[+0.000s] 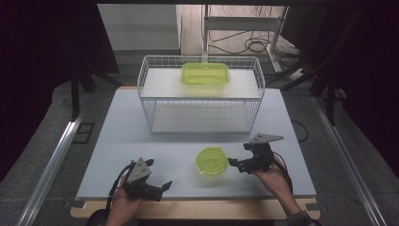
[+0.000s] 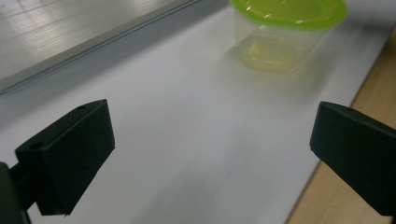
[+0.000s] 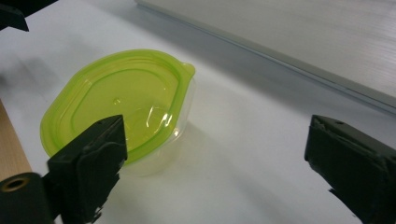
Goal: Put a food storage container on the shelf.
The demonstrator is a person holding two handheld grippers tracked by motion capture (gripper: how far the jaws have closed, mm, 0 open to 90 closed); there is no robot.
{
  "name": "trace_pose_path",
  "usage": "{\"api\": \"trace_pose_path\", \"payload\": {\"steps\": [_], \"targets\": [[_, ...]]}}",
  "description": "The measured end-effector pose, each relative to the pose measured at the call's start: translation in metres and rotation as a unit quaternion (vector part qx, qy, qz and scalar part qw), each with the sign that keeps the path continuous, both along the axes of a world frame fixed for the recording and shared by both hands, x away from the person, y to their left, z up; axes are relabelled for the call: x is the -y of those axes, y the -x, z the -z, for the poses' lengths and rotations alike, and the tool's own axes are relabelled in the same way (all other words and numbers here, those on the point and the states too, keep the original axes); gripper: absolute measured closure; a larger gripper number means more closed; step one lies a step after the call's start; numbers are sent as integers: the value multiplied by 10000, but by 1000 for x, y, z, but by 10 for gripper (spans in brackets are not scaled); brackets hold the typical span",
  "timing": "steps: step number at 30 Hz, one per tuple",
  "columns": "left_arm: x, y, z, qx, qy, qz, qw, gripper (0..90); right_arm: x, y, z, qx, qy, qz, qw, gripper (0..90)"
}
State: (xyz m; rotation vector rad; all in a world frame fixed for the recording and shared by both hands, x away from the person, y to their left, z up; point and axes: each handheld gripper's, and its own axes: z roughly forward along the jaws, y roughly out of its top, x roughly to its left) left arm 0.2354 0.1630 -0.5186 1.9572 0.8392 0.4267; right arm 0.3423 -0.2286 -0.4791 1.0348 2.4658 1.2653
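A: Where does the round container [image 1: 212,161] sit?

B: On the white table [image 1: 141,136], near the front edge, at about five o'clock from the wire basket [image 1: 201,94]. A rectangular container [image 1: 205,74] with the same green lid already rests on the basket's upper shelf.

A: And the grippers?

B: The right gripper [image 1: 231,162] is at three o'clock of the round container, just beside it, jaws spread wide with nothing between them. The left gripper [image 1: 166,185] lies at eight o'clock, well apart, also spread and empty.

A: So which step is this?

B: I judge it the approach before a grasp. Next, the right gripper should slide its jaws around the container's rim or wall and close, likely to lift it towards the basket.
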Motion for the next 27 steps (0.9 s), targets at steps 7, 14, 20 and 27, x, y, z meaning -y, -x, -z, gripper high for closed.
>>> {"api": "trace_pose_path", "payload": {"steps": [7, 14, 20, 27], "targets": [[3, 0, 1, -25, -105, 24, 9999, 0, -4, -6, 0, -380, -111, 8, 9992, 137], [3, 0, 0, -22, -141, -31, 9999, 0, -6, -18, -3, -910, -450, -168, 9947, 367], [1, 0, 0, -102, -55, -44, 9999, 0, -15, -30, 2, -1243, -494, -241, 9907, 467], [3, 0, 1, -72, -112, -29, 9999, 0, -23, -40, 8, -1579, -522, -296, 9856, 579]]}}
